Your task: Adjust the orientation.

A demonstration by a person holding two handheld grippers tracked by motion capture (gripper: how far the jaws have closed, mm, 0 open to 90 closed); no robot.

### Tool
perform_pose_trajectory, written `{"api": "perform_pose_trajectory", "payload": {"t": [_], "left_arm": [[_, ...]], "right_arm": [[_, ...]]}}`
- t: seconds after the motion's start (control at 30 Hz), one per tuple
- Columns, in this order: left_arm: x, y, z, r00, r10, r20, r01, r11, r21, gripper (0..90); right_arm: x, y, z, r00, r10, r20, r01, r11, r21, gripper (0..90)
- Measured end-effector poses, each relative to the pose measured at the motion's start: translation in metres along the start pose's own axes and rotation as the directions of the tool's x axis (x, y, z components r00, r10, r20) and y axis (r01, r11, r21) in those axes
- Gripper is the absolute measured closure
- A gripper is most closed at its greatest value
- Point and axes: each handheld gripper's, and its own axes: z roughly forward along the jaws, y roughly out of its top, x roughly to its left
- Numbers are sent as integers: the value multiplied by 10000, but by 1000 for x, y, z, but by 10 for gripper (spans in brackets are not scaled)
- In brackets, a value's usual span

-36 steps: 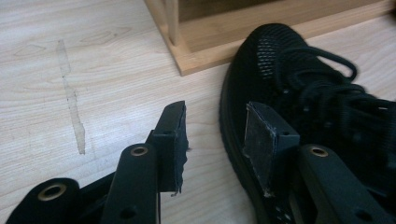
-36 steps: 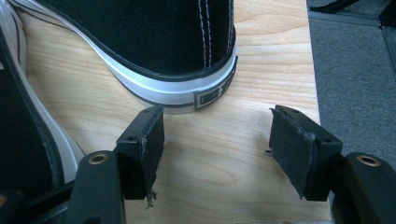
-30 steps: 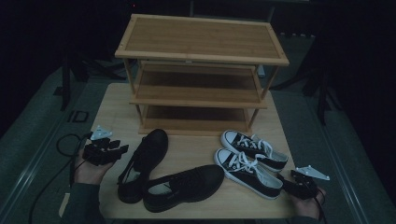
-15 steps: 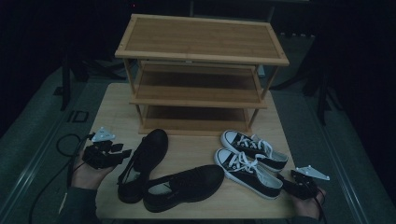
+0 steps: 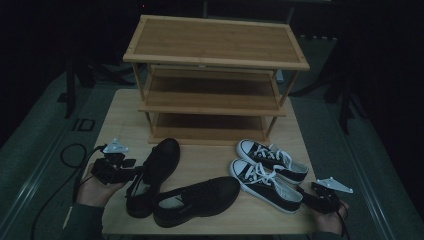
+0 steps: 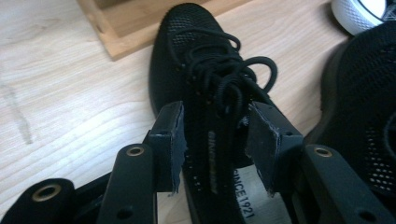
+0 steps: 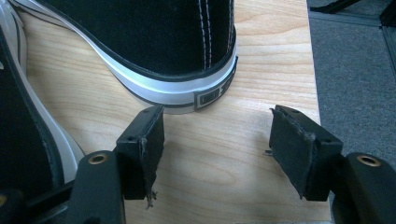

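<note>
Left gripper (image 5: 131, 170) sits at the table's (image 5: 210, 165) left edge, jaws apart and straddling the tongue and collar of the upright black shoe (image 5: 155, 172). In the left gripper view the pads (image 6: 173, 140) flank the tongue and laces of that shoe (image 6: 205, 93) — whether they press on it I cannot tell; there is a sliver of gap on the inner side. Compared with a second ago, the left gripper has come in from the bare table beside the shoe toward its opening and a little up; the jaw spread looks the same.

The upright black shoe stands just left of centre, toe toward the shoe rack (image 5: 215, 80), nearly touching its base; it has not shifted. The second black shoe (image 5: 197, 200) lies across the front edge, its heel end touching the first one's heel area — unchanged.

Right gripper (image 5: 312, 196) rests at the front right corner, held by the person's hand (image 5: 330, 220), same place as before. Jaws wide apart with nothing between them; in the right gripper view bare wood lies between the pads (image 7: 152, 140), and the heel of the near sneaker (image 7: 187, 60) is just ahead, not touching. The two black-and-white sneakers (image 5: 267, 175) lie side by side to the right, unmoved.
</note>
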Motion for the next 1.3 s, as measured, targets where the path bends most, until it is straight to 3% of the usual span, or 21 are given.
{"api": "perform_pose_trajectory", "payload": {"t": [0.3, 0.33, 0.5, 0.67, 1.07, 1.3], "left_arm": [[-4, 1, 13, 9994, 215, -274, -196, 9973, 704, 566], [-4, 1, 18, 9989, 258, -379, -220, 9951, 961, 567], [-4, 2, 25, 9985, 161, -518, -90, 9910, 1336, 601], [-6, 5, 31, 9960, 361, -813, -208, 9831, 1816, 648], [-10, 7, 39, 9946, 699, -770, -516, 9747, 2177, 858], [-9, 7, 37, 9900, 1009, -987, -792, 9760, 2030, 875]], "right_arm": [[0, 0, 0, 10000, -6, -4, 6, 10000, -1, 351], [0, 0, 0, 10000, 8, -10, -8, 10000, 2, 350], [0, 0, 0, 10000, 2, -40, -1, 10000, 7, 347], [0, 0, 0, 10000, 4, -46, -4, 10000, 7, 347], [0, 0, 0, 10000, 6, -47, -6, 10000, 8, 347], [0, 0, 0, 10000, 9, -50, -9, 10000, 9, 346]]}}
